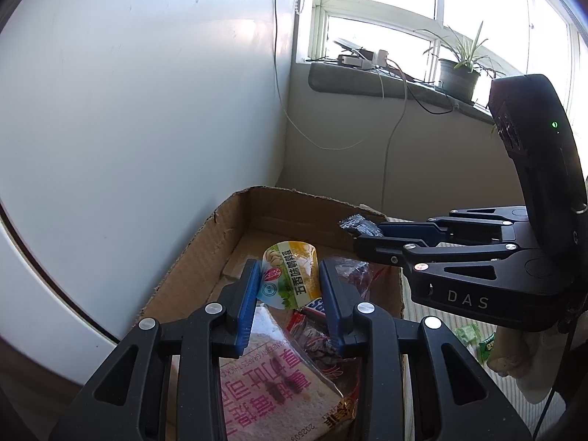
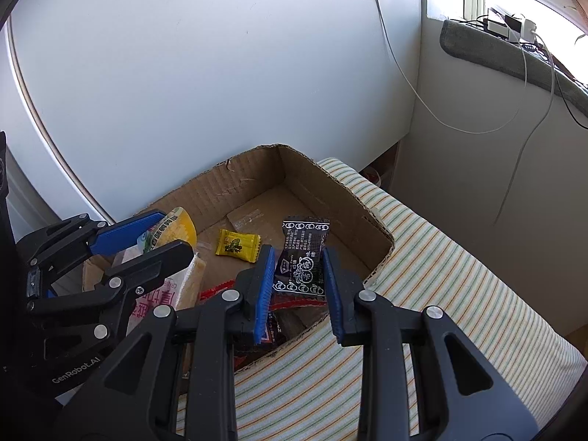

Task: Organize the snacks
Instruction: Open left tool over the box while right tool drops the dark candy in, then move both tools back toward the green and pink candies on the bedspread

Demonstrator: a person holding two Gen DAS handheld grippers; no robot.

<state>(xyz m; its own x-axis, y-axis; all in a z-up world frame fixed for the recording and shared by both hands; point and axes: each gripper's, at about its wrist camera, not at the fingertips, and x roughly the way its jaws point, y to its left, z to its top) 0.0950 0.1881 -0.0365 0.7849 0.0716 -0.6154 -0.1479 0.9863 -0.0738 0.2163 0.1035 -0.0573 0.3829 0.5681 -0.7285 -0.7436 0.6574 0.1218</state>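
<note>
right gripper (image 2: 297, 286) clamps black packet (image 2: 303, 253), long axis along the fingers, above box (image 2: 330, 191); left gripper (image 1: 288, 290) clamps yellow pack (image 1: 290, 275) nearby.

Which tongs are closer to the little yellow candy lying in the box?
Probably the right tongs: they hang just in front of the yellow candy, gripping a black packet. The left tongs sit off to its side, holding a yellow-green packet.

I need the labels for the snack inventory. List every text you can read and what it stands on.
"DAS": right hand-held gripper body.
"GenRobot.AI": left hand-held gripper body.
"五香味鹌鹑蛋": yellow-green packet.
"CRANBERRY GRAPES THICK": bread bag, upside down.
Black candy wrapper: too small to read.
</note>
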